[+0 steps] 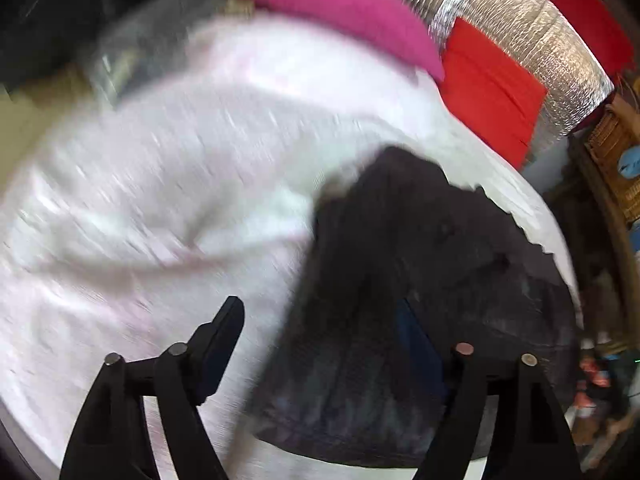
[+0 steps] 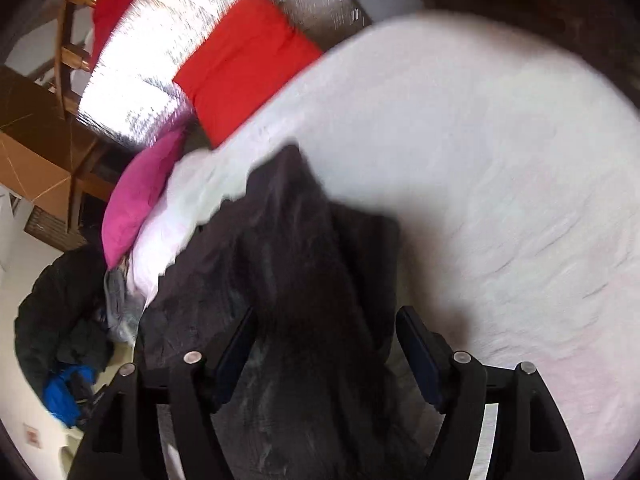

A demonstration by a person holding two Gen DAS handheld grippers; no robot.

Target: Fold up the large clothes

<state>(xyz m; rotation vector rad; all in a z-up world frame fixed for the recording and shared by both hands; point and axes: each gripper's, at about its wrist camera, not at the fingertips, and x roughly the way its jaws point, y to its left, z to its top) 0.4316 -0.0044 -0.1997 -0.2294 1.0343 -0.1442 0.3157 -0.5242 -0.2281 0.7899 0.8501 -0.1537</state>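
Both tongs gape wide: left gripper (image 1: 320, 344) and right gripper (image 2: 326, 340) over the dark garment (image 2: 288, 264) on the white bed (image 2: 500, 160); neither grasps it.

Bed sheet (image 2: 500, 168): white, faintly pink in places, plain.
Garment (image 2: 288, 280): black to charcoal, with greyish faded patches.
Pillow (image 1: 340, 12): magenta, plain.
Cushion (image 2: 244, 64): bright red, plain.
Wall panel (image 2: 160, 52): silver, reflective, fine quilted texture.
Left claw (image 1: 320, 340): black, dark blue pads, silver pin heads.
Right claw (image 2: 324, 340): same colouring.
Blue cloth (image 2: 64, 396): vivid blue.
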